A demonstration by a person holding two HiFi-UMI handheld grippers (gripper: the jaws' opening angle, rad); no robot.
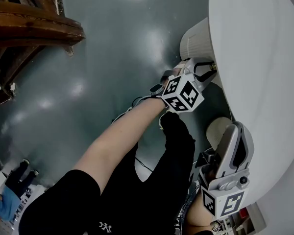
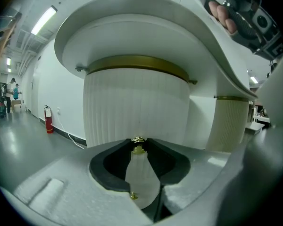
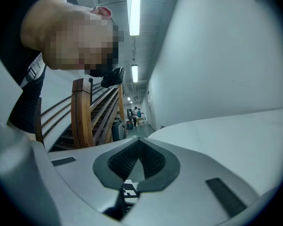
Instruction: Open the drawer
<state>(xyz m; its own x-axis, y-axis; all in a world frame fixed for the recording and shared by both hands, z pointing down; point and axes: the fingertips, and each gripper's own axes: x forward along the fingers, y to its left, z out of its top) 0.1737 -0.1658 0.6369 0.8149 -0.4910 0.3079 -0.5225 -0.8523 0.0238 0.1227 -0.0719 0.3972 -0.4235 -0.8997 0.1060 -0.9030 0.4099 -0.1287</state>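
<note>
Left gripper (image 1: 206,71) on the knob, drawer not out yet.
Its jaws stand narrow, tips pinched on the small brass knob (image 2: 138,144) of the fluted white drawer front (image 2: 132,107), tucked under the rim of the white tabletop (image 1: 264,58). No gap shows round the front, so I read it as closed: grasp done, pull left. Right gripper (image 3: 138,144) is closed on nothing, parked beside the tabletop edge.

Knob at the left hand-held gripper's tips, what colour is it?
Brassy gold. The knob shows best in the left gripper view.
</note>
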